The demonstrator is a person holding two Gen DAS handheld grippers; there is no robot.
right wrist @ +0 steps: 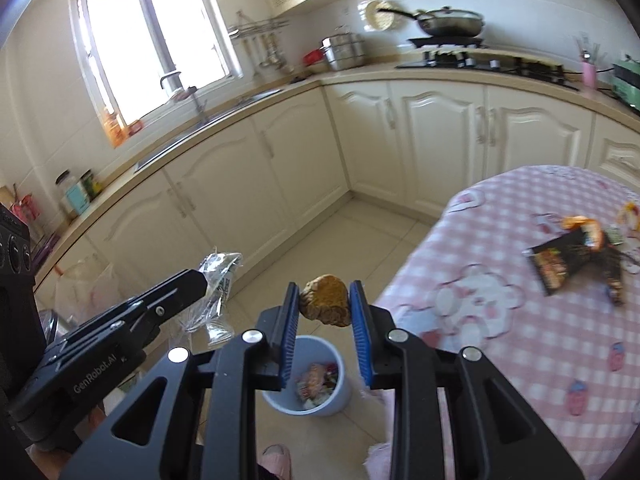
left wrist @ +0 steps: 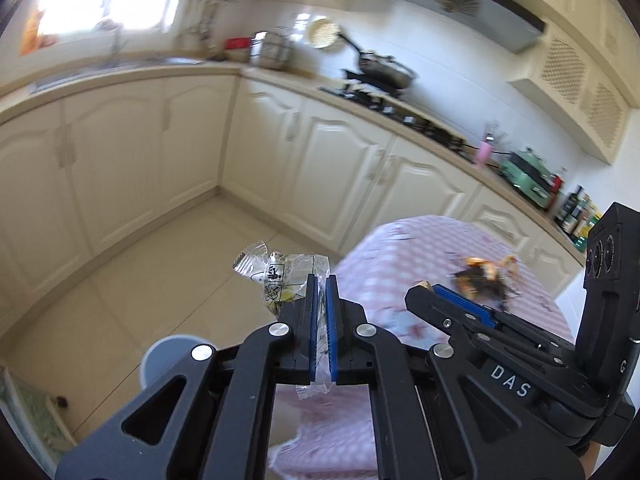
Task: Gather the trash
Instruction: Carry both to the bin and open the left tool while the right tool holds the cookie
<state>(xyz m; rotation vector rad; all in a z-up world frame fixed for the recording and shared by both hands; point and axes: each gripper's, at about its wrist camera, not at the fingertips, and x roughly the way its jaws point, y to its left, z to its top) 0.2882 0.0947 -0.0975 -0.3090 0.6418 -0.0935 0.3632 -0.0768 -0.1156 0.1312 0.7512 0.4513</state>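
My left gripper is shut on a clear plastic wrapper, held in the air past the table's edge; the wrapper also shows in the right wrist view. My right gripper is shut on a brown crumpled lump of trash, held above a pale blue bin on the floor that has wrappers inside. The bin's rim shows in the left wrist view. A black snack packet and orange scraps lie on the pink checked tablecloth.
Cream kitchen cabinets run along two walls with a sink under the window and a stove with a wok. The floor is beige tile. A pink slipper shows at the bottom.
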